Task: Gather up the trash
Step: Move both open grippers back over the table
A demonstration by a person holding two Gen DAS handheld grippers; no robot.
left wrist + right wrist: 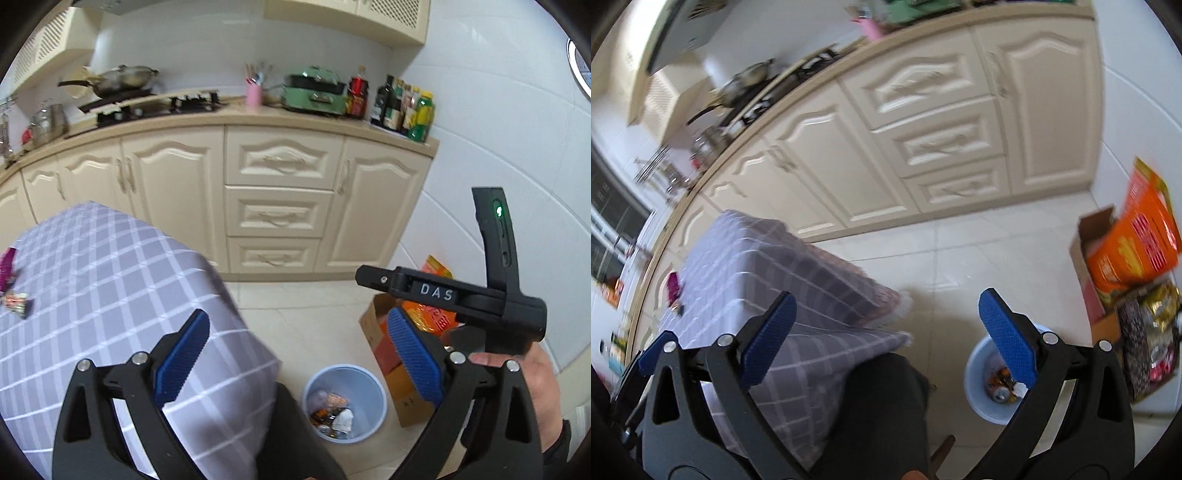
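A light blue bin (343, 402) stands on the floor beside the table, with wrappers and crumpled paper inside; it also shows as the bin (988, 391) in the right wrist view. My left gripper (299, 350) hangs above the table corner and floor, open, nothing between its blue pads. My right gripper (886, 325) is open too and holds nothing. On the checked tablecloth (110, 266) at the far left lie a purple wrapper (8, 269) and a red-and-white wrapper (16, 301). The purple wrapper (672, 288) shows again in the right wrist view.
The other tool's black housing (443, 291) and a hand (532, 373) fill the right side. A cardboard box (1086, 254) with orange packets stands against the wall right of the bin. Cream cabinets (277, 206) line the back. A dark trouser leg (882, 406) is below.
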